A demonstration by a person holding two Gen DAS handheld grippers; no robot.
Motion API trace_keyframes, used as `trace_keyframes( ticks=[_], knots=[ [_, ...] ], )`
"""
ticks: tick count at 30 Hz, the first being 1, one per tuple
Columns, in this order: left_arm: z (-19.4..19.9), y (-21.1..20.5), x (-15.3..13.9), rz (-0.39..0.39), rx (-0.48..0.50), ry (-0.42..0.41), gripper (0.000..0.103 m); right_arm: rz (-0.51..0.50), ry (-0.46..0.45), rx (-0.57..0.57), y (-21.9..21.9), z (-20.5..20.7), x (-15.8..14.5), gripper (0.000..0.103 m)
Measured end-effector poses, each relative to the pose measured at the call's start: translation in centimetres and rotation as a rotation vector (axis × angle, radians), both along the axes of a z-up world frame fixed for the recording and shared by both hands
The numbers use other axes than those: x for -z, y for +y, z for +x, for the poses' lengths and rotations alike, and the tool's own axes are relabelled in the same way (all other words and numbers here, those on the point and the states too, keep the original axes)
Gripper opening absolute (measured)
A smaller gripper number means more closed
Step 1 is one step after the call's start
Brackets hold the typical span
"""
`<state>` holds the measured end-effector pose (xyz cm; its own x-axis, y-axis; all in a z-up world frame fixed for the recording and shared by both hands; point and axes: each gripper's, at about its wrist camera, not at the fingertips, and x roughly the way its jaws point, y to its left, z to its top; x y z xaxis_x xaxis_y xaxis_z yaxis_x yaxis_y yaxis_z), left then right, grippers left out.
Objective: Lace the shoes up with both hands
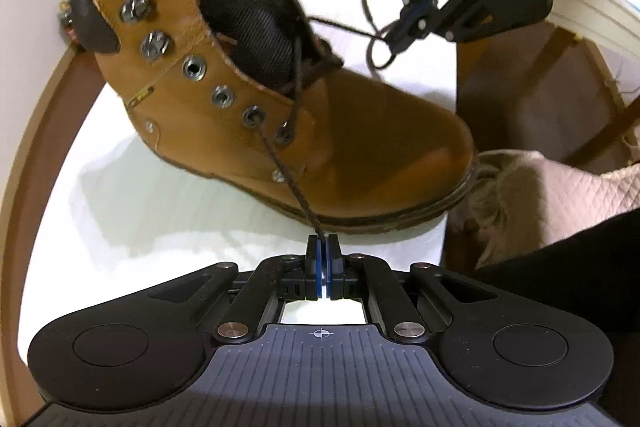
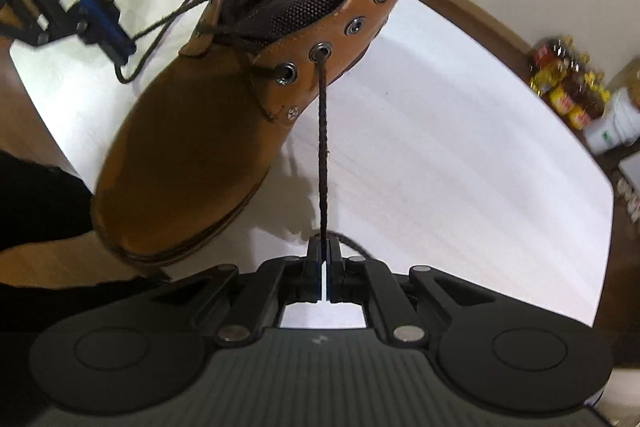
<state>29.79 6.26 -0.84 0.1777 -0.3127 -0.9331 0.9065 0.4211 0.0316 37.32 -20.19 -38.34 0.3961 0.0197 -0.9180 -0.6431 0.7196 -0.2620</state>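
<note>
Pinching lace (image 1: 294, 183) ends tight, left gripper (image 1: 322, 241), right gripper (image 2: 324, 241); possibly tipping boot (image 1: 280, 99) under uneven pulls.

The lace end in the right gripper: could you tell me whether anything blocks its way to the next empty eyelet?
Nothing visible does. The right gripper is shut on the lace, and the next empty eyelet is uncovered on the boot.
</note>
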Motion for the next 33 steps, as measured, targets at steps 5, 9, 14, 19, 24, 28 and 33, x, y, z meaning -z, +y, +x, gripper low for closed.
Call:
trace_keyframes(
  ticks=[5, 9, 14, 19, 24, 28, 33],
  knots=[
    [-0.3, 0.3, -0.9, -0.022, 0.027, 0.016, 0.001, 0.021, 0.019, 0.011, 0.3, -0.3, 0.1, 0.002],
    [-0.5, 0.1, -2.0, -0.049, 0.047, 0.004, 0.001, 0.025, 0.03, 0.006, 1.2, -0.1, 0.0, 0.002],
    [-0.5, 0.3, -1.3, -0.02, 0.034, 0.006, 0.001, 0.022, 0.04, 0.017, 1.8, -0.4, 0.3, 0.002],
    [-0.2, 0.9, -2.3, -0.036, -0.022, -0.023, 0.002, 0.026, 0.033, 0.037, 2.2, 0.4, 1.1, 0.002],
    [0.0, 1.5, -2.3, -0.025, -0.062, -0.035, 0.002, 0.023, -0.023, 0.104, 1.3, 0.8, 0.2, 0.003],
    [-0.7, 2.3, -1.9, 0.019, -0.072, -0.023, 0.004, -0.028, -0.023, 0.158, 0.6, 0.3, 0.5, 0.01],
    [-2.0, 2.6, -1.8, 0.044, -0.078, -0.02, 0.004, 0.151, -0.086, 0.285, 0.8, -0.2, -1.7, 0.01]
  ],
)
